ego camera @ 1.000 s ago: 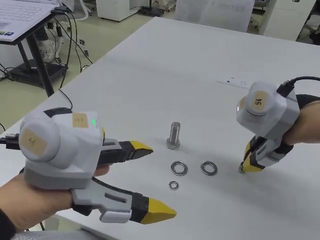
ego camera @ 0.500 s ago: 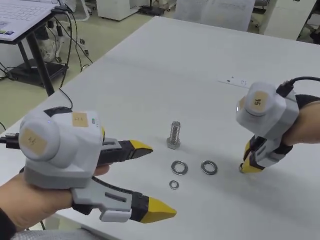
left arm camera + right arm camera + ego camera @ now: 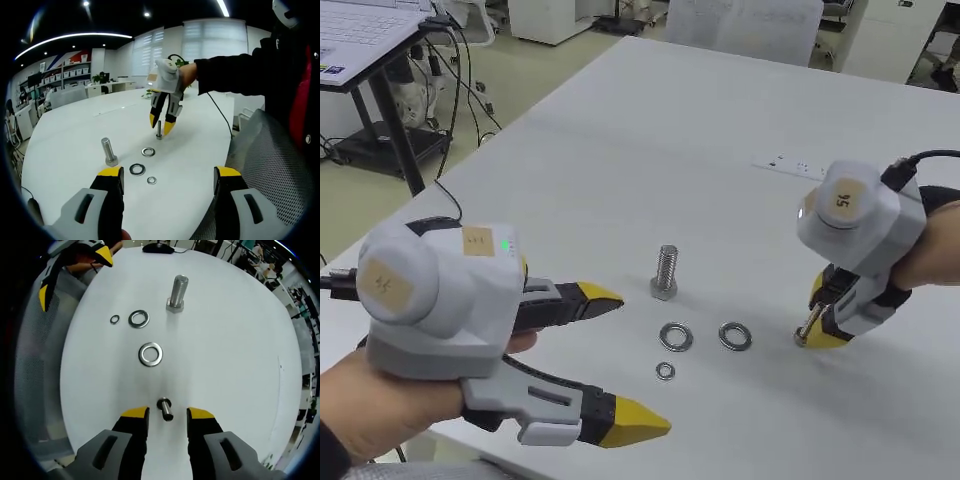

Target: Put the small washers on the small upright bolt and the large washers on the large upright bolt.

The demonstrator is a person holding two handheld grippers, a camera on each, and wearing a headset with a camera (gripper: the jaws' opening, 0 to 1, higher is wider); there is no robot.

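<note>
At the lower left of the head view, the left gripper (image 3: pixel 618 360) is held in a hand above the white worktop (image 3: pixel 720 150), its yellow-tipped jaws spread wide with nothing between them. Just right of its upper tip, near the middle of the frame, the large bolt (image 3: pixel 664 272) stands upright on its hex head, silver, with its threaded shank pointing up. Below it lie three flat metal rings. The small washer (image 3: pixel 665 371) is lowest and clearly the thinnest. Above it, side by side and apart from each other, are the left large washer (image 3: pixel 676 336) and the right large washer (image 3: pixel 735 336), both broad and shiny. All three rest flat on the worktop, and neither bolt has a washer on it.

Further right, the right gripper (image 3: pixel 820 318) points down at the worktop. In the right gripper view, the small bolt (image 3: pixel 165 411) sits between its yellow tips, slim and silver. The jaws are partly spread, with a gap on each side of the bolt. In the left gripper view this bolt stands on the worktop, just beyond the right large washer.
</note>
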